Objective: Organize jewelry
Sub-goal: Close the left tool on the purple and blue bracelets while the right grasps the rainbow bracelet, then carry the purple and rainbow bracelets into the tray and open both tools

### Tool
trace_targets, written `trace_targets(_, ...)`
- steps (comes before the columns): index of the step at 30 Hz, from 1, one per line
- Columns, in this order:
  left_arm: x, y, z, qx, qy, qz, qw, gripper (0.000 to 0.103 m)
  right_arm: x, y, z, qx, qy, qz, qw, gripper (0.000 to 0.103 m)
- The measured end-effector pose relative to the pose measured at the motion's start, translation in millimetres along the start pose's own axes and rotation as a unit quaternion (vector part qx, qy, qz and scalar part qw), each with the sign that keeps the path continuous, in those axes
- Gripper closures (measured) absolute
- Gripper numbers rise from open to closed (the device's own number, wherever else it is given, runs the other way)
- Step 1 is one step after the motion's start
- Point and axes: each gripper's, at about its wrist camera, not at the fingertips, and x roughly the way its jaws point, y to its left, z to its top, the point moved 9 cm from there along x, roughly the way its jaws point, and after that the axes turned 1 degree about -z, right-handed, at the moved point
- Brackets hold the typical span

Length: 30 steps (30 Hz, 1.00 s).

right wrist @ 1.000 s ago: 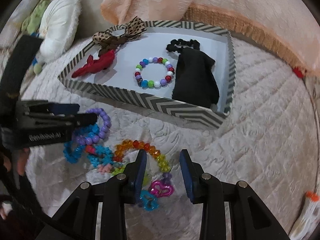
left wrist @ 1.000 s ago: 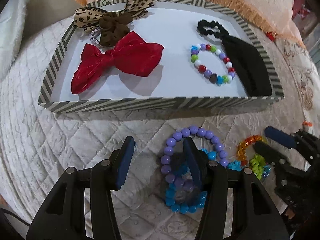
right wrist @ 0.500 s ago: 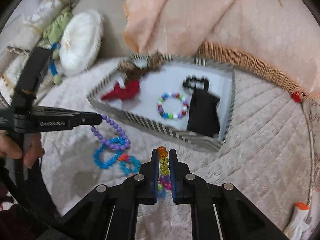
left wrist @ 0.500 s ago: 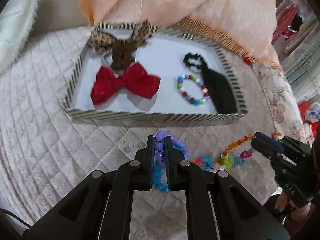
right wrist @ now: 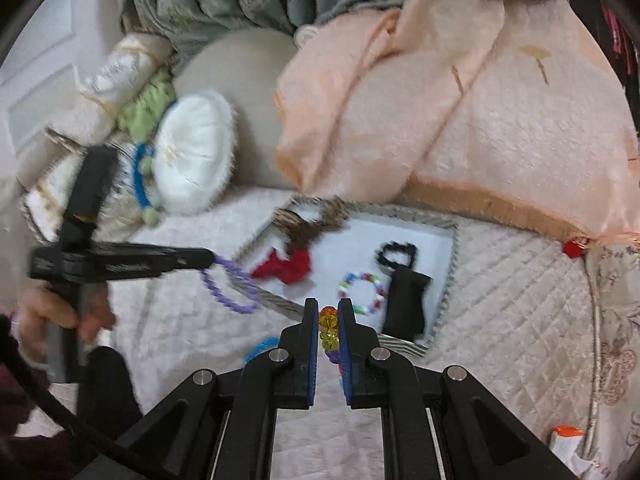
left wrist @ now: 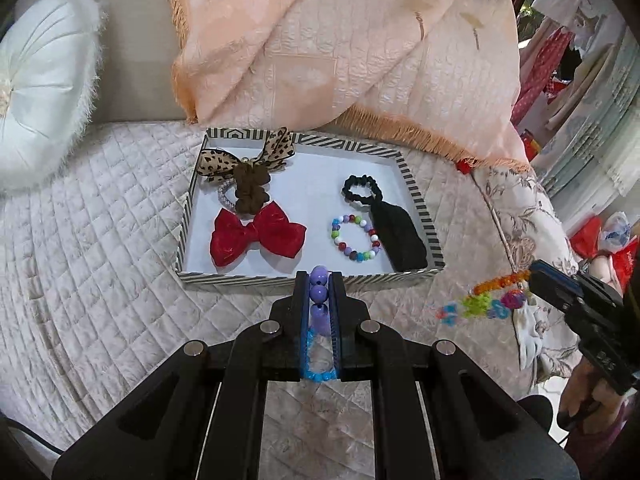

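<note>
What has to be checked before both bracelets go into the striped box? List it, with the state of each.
1. Left hand-held gripper shut on the purple bead bracelet: ok.
2. Right hand-held gripper shut on the orange bead bracelet: ok.
3. Blue bracelet caught between the left jaws too: not ok.
4. Both bracelets lifted clear of the quilt: ok.
5. Bare floor in the striped box for them: ok.
6. Charms under the right jaws untangled: cannot tell.

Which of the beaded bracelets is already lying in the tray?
The multicoloured bead bracelet, flat on the tray floor beside the black band. The purple bracelet is in the left claw, the orange-yellow one in the right claw.
</note>
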Motion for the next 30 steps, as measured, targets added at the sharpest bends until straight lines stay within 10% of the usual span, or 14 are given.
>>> trace_targets(11,22.0,7.3,-17.9,-0.007,0.029,0.003,0.9996,0.095,46.5,-34.3,-67.6,0.036,0.093,-0.025,0.995,0.094)
trace_targets(30,37.0,-3.5,45.6,0.023,0.009,0.035,0.9991,0.095,71.9,-20.7,19.3,-0.018,0.059,-0.027,0.998,0.094)
